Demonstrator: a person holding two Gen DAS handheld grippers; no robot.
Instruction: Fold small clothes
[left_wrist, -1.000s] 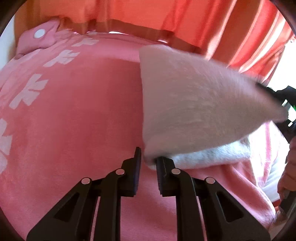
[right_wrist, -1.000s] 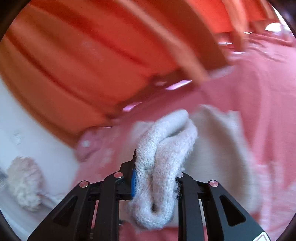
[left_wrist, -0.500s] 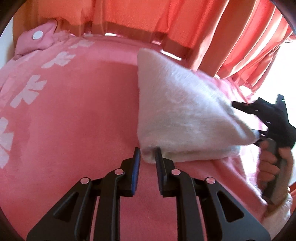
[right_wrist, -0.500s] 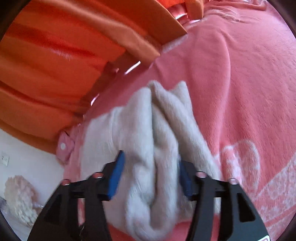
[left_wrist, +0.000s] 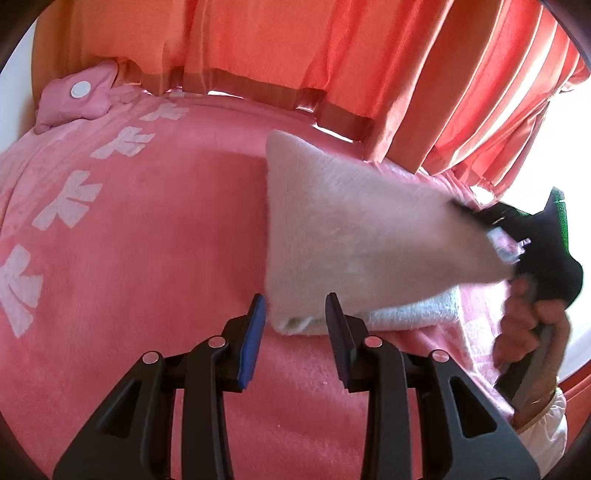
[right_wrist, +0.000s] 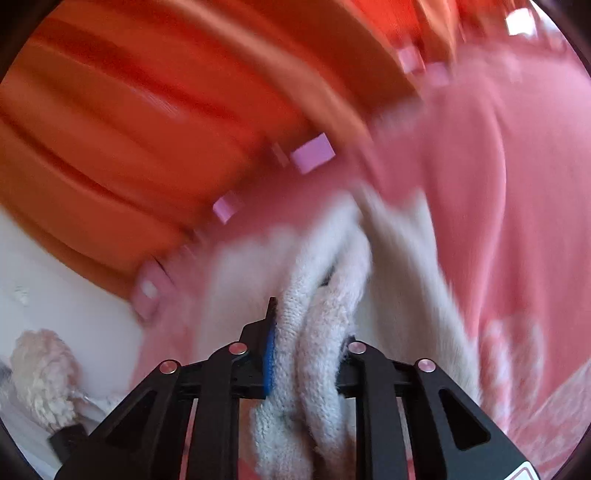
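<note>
**Garment held at one end by the right gripper, left gripper standing open at the near corner**

Garment (left_wrist: 354, 236), a small white fleecy piece, lies partly on the pink blanket (left_wrist: 166, 236) and partly lifted. Its upper layer is raised and drawn out to the right, where it narrows to a point; a lower layer rests flat on the blanket beneath it. The near left corner sits on the blanket, between the tips of the left gripper.

Left gripper (left_wrist: 295, 325): jaws spread, blue pads facing each other, one on either side of the garment's near corner. Whether either pad touches the cloth cannot be told.

Right gripper (right_wrist: 310, 343): jaws pressed in on a bunched double fold of the garment (right_wrist: 317, 332), which fills the gap between them and hangs down past the frame. In the left wrist view the same gripper (left_wrist: 506, 240) meets the drawn-out end of the cloth, with the person's hand (left_wrist: 532, 328) wrapped around its handle. The right wrist view is blurred.

Surroundings: the blanket carries pale leaf-shaped prints along its left side. Orange curtains (left_wrist: 332, 51) hang behind the bed. A pink cushion (left_wrist: 74, 96) with a white button lies at the far left corner.
</note>
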